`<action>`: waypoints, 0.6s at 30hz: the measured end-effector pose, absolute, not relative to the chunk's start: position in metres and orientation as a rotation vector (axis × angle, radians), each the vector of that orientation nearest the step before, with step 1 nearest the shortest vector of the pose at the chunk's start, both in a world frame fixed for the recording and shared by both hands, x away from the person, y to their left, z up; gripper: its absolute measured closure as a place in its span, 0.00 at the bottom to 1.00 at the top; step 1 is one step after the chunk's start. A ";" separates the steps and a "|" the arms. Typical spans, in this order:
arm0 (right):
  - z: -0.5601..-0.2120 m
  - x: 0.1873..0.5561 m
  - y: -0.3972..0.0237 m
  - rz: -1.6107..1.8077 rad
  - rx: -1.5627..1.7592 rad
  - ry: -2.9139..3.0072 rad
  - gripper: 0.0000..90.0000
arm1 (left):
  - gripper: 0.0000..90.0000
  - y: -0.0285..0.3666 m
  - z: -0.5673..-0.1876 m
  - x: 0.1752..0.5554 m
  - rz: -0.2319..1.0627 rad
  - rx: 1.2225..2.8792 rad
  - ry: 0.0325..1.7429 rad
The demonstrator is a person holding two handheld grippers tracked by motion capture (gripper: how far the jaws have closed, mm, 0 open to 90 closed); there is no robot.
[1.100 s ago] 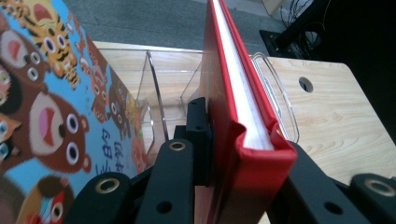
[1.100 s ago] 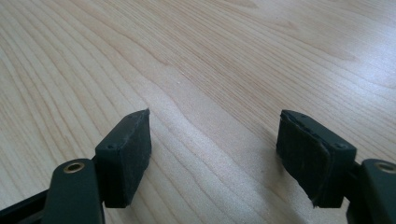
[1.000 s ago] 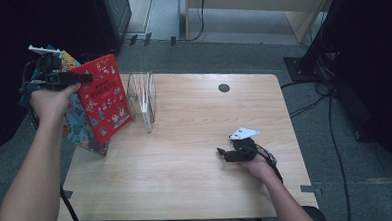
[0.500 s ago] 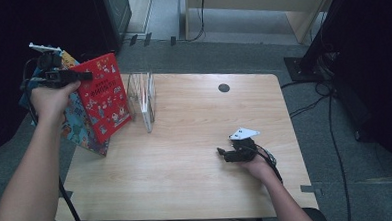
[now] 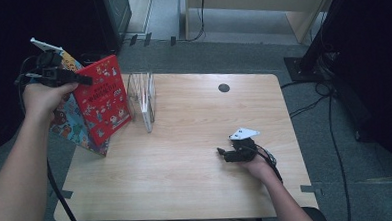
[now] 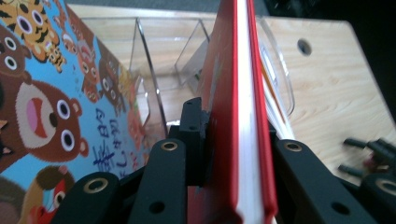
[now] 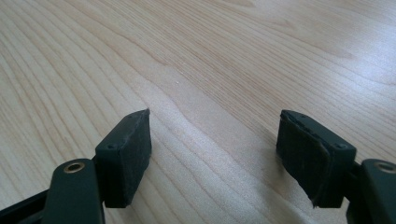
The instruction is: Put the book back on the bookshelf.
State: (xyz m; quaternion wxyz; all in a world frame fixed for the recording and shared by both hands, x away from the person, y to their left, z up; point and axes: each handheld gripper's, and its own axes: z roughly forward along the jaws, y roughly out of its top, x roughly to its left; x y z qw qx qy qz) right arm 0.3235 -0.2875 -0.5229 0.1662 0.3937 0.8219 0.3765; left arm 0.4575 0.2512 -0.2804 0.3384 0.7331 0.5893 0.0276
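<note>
A red picture book (image 5: 103, 102) stands tilted at the table's left edge, and my left gripper (image 5: 85, 80) holds it by its top. In the left gripper view the red book (image 6: 238, 93) runs between the jaws, whose pads sit against its covers. The jaws have just been opening a little with the book still between them. A blue animal book (image 5: 67, 121) leans behind the red one, outside the jaws (image 6: 46, 93). My right gripper (image 5: 221, 153) rests low on the table at the right, open, nothing between its pads (image 7: 215, 154).
A clear plastic book rack (image 5: 142, 95) stands just right of the books, with a thin white book in it. The wooden table (image 5: 187, 181) has a round cable hole (image 5: 224, 87) at the back. Cables and dark furniture lie on the floor around.
</note>
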 end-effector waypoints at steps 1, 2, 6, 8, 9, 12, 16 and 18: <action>-0.523 0.323 -0.287 1.072 1.121 2.340 0.30 | 0.83 0.252 -0.280 0.458 0.070 1.914 1.541; -0.523 0.323 -0.287 1.072 1.121 2.340 0.30 | 0.83 0.252 -0.279 0.458 0.063 1.922 1.546; -0.523 0.323 -0.287 1.073 1.122 2.341 0.30 | 0.84 0.254 -0.278 0.457 0.056 1.934 1.549; -0.523 0.323 -0.287 1.073 1.122 2.341 0.30 | 0.83 0.253 -0.277 0.457 0.044 1.946 1.551; -0.523 0.323 -0.287 1.073 1.122 2.341 0.30 | 0.83 0.253 -0.277 0.457 0.044 1.946 1.551; -0.523 0.323 -0.287 1.073 1.121 2.342 0.30 | 0.83 0.254 -0.270 0.456 0.040 1.949 1.539; -0.523 0.323 -0.288 1.073 1.119 2.341 0.30 | 0.86 0.253 -0.270 0.455 0.006 2.019 1.551; -0.523 0.323 -0.287 1.073 1.120 2.341 0.30 | 0.87 0.253 -0.270 0.454 0.010 2.018 1.551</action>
